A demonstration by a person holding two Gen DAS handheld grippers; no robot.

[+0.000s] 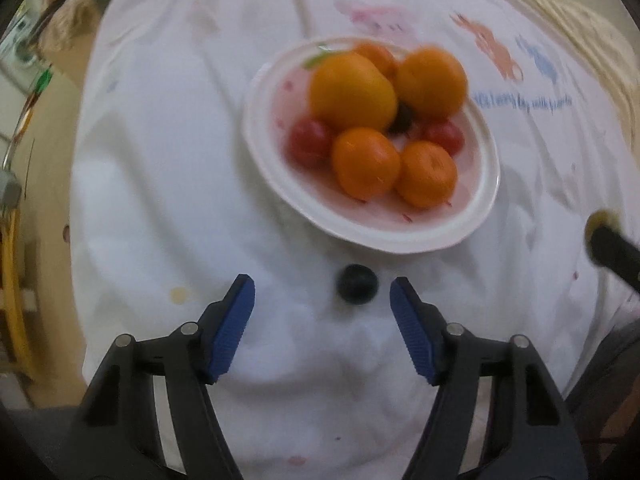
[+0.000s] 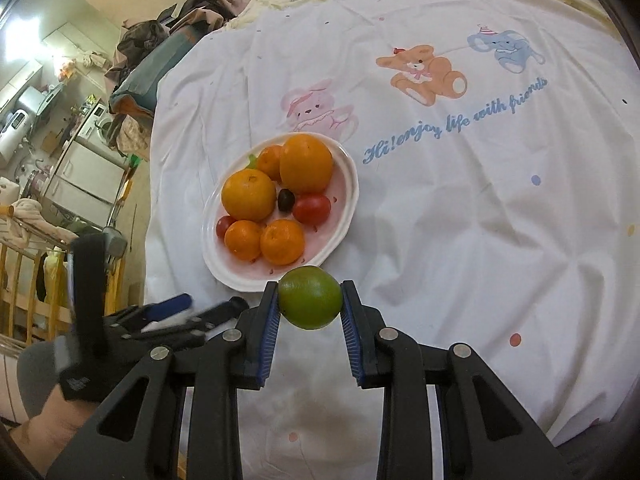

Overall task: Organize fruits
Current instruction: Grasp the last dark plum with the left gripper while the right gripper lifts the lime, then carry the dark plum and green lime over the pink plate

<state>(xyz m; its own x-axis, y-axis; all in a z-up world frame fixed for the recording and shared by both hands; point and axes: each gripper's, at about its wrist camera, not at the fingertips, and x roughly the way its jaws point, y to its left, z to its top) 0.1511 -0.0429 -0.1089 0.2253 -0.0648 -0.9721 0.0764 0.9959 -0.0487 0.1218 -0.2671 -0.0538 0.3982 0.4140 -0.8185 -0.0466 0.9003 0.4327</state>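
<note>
A white plate with a pink centre sits on the white printed sheet. It holds two large oranges, several tangerines, two cherry tomatoes and a dark grape. A second dark grape lies on the sheet just in front of the plate. My left gripper points down over it, open, and its blue pads stand clear of the grape on both sides. My right gripper is shut on a green lime, held above the near rim of the plate.
The sheet with cartoon animals and blue lettering stretches to the right and back. Its left edge drops off to a cluttered room with cupboards and a wooden rail. The left gripper and a hand appear at lower left in the right wrist view.
</note>
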